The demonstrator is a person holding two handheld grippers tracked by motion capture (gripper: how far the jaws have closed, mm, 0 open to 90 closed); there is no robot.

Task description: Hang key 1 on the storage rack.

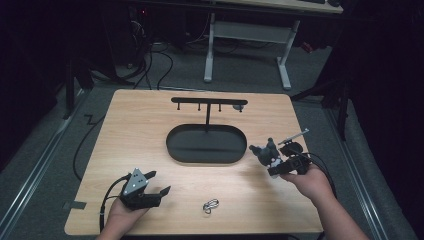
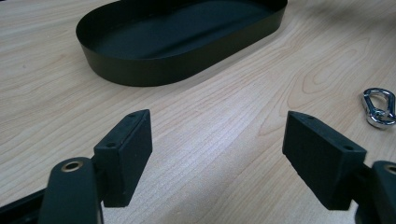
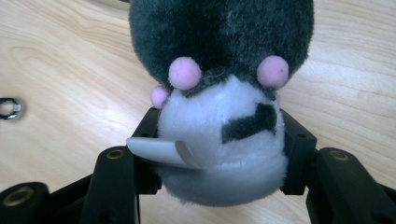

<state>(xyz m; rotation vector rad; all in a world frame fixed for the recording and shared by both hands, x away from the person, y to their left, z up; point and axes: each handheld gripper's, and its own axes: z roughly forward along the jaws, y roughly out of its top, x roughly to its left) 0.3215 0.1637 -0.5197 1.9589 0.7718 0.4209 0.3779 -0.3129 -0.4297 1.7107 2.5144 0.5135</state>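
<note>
From up high, the right hand-held gripper [image 1: 274, 161] is clamped on a small fuzzy dark-grey and white plush toy [image 1: 265, 151] held up just right of the black oval metal tray [image 1: 207, 144] on the light wooden bench [image 1: 145, 115], while the left hand-held gripper [image 1: 156, 184] sits near the front edge. The left gripper view has its jaws spread wide on nothing, tray ahead, and a little silver metal clip [image 2: 379, 107] lying off to the right. In the right gripper view the plush's white belly is squeezed between the jaws, pink dots and a white tag [image 3: 161, 151] showing.

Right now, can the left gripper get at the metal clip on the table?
Probably yes. The left gripper has its jaws open and empty, and bare tabletop lies between it and the clip, off to its right. Nothing blocks the path.
</note>
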